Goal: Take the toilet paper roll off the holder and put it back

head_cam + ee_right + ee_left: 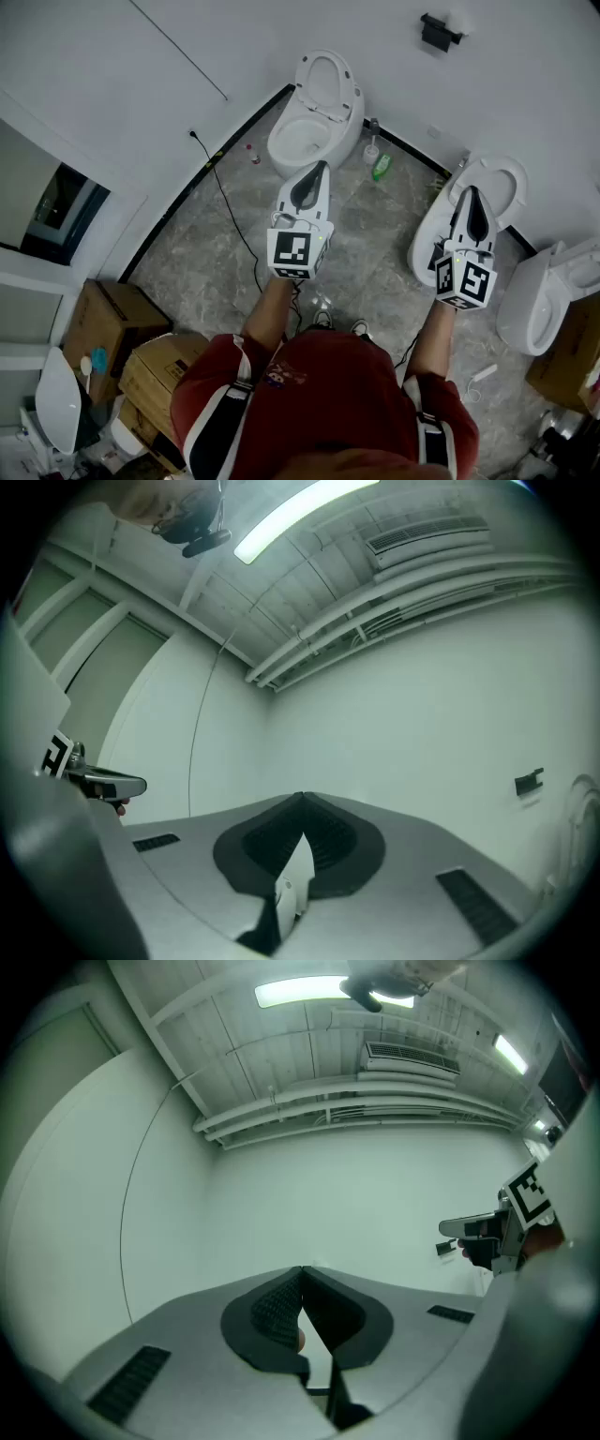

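Observation:
A small black holder (436,34) is fixed high on the white wall at the far right, with a pale shape (459,21) beside it that is too small to identify. The same holder (530,783) shows as a dark mark on the wall in the right gripper view. My left gripper (319,169) and right gripper (473,192) are both held out in front of me, well short of the wall. The left gripper's (302,1271) jaws meet at their tips with nothing between them. The right gripper (302,799) is likewise shut and empty.
Three white toilets stand on the grey stone floor: one by the wall (314,112), one under my right gripper (511,183), one at the right edge (548,295). A green bottle (382,167), a black cable (230,211) and cardboard boxes (108,323) lie around.

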The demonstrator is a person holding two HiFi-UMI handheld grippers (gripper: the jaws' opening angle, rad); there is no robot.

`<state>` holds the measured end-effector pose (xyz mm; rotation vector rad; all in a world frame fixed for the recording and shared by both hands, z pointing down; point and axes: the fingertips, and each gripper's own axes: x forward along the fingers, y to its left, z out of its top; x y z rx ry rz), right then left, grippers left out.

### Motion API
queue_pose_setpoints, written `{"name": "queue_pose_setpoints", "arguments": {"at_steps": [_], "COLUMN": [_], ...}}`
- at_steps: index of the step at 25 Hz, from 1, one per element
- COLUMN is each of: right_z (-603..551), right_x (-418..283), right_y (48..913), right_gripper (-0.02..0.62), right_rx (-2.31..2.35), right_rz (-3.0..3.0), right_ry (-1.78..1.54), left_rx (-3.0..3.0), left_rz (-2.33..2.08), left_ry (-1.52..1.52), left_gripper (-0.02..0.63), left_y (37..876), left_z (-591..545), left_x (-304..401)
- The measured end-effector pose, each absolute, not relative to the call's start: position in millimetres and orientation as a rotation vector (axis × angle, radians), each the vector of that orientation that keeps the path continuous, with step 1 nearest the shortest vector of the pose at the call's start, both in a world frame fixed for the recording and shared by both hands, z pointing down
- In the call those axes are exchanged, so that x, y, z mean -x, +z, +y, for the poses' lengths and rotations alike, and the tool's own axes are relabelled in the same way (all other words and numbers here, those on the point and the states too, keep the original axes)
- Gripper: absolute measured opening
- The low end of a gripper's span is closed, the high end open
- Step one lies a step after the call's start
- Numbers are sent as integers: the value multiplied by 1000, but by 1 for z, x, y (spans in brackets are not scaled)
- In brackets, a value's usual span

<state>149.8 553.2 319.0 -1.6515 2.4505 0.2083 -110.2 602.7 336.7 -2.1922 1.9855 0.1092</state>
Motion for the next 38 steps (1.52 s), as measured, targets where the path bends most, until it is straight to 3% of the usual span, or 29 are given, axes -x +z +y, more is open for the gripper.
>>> {"name": "queue_pose_setpoints", "arguments": {"at_steps": [21,38], "right_z": [530,360], "right_x": [-90,-112], "right_y": [330,334], "right_gripper": [8,8], "right_rx": [1651,1657], "right_rz": [2433,2449], "right_ry": [165,141], "left_rx": [2224,2227], "left_rz": [1951,1952], "left_ry": [127,134], "left_gripper": [18,18], "left_y": [343,338], "left_z": [579,415], "left_x": [167,141]}}
